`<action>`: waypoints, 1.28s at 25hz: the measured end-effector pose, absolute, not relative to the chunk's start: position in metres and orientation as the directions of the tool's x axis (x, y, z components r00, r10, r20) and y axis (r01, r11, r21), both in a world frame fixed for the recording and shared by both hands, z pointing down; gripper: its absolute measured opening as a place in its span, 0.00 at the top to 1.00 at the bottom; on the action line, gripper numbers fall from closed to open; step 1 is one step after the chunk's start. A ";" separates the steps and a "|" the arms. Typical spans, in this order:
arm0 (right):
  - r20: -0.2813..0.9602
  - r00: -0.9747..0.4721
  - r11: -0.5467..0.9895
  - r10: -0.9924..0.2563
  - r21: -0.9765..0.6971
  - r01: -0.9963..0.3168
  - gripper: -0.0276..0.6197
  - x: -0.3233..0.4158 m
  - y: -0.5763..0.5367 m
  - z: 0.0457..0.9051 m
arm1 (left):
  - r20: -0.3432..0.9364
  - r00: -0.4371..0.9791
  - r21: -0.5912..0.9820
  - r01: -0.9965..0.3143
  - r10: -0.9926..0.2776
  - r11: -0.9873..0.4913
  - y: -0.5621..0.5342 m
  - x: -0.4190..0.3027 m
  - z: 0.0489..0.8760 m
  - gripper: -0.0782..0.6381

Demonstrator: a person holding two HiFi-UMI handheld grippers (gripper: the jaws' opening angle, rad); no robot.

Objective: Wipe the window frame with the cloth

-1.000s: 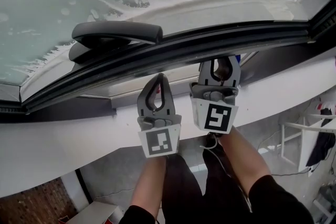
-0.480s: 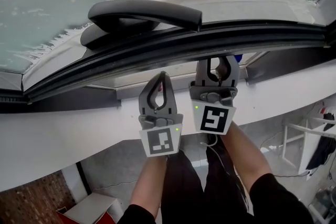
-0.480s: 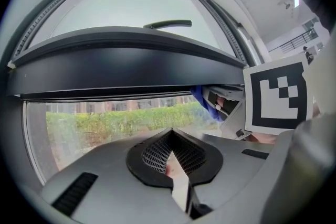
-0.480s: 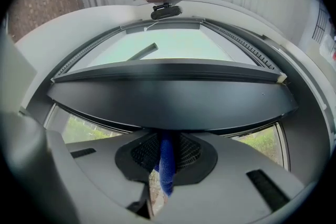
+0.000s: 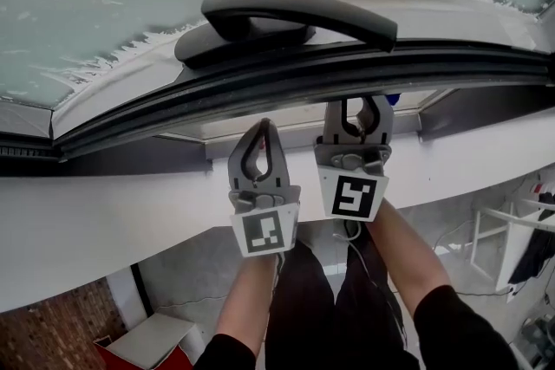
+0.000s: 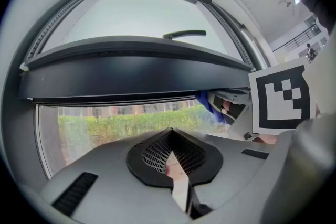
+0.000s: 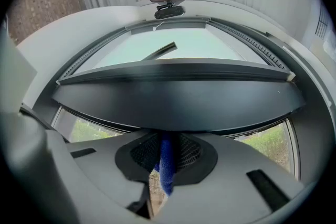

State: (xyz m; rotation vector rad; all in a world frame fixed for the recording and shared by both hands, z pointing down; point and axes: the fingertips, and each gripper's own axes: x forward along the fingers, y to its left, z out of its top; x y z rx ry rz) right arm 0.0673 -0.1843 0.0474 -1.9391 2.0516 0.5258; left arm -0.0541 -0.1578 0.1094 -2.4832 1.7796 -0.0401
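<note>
In the head view, frosted glass (image 5: pixel 87 4) fills the 10 o'clock corner. The dark window frame (image 5: pixel 286 82) runs below it, from 9 o'clock across to 3 o'clock. A grey window handle (image 5: pixel 299 11) lies along the frame at 12 o'clock, its lever pointing toward 3 o'clock. Beneath the frame, a white sill (image 5: pixel 104 217) stretches from the 8 o'clock edge to the 3 o'clock edge.

The left hand-held gripper (image 5: pixel 263 134) sits just below the view's centre, over the sill. It points toward 12 o'clock, with its tips just short of the frame's underside. Its jaws are pressed together at the tips and nothing sits between them. In its own view, greenery (image 6: pixel 105 123) shows through the pane under the dark rail.

Just to its 3 o'clock side, close but apart, is the right hand-held gripper (image 5: pixel 361 104), also pointing to 12 o'clock. It reaches a little further up, so its tips meet the lower edge of the frame. Its jaws are pinching the blue cloth (image 7: pixel 167 165), which runs as a narrow strip up between the pads toward the dark rail. In the head view only a small blue scrap shows, at the gripper's 1 o'clock.

Both of the person's forearms come in from 6 o'clock.
</note>
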 end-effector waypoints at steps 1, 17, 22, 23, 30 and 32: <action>-0.434 -0.066 0.038 -0.899 0.073 -0.997 0.92 0.066 -0.184 0.047 | -0.040 0.314 -0.084 -0.947 -0.949 -0.310 -0.158 -0.060 0.107 0.88; -0.446 -0.015 -0.006 -0.895 0.045 -0.999 0.92 0.035 -0.186 0.044 | -0.097 0.292 -0.080 -0.955 -0.951 -0.285 -0.150 -0.121 0.109 0.88; -0.444 -0.014 -0.010 -0.896 0.053 -0.999 0.92 0.022 -0.187 0.043 | -0.074 0.272 -0.094 -0.960 -0.959 -0.265 -0.153 -0.136 0.112 0.88; -0.446 -0.019 -0.007 -0.895 0.057 -0.998 0.92 0.018 -0.187 0.043 | -0.077 0.273 -0.088 -0.960 -0.959 -0.266 -0.152 -0.140 0.112 0.88; -0.441 -0.035 0.010 -0.897 0.059 -0.998 0.92 -0.008 -0.188 0.043 | -0.078 0.270 -0.070 -0.962 -0.960 -0.265 -0.149 -0.159 0.113 0.88; -0.440 -0.045 0.017 -0.897 0.067 -0.998 0.92 -0.017 -0.188 0.043 | -0.077 0.271 -0.074 -0.961 -0.959 -0.266 -0.149 -0.165 0.113 0.88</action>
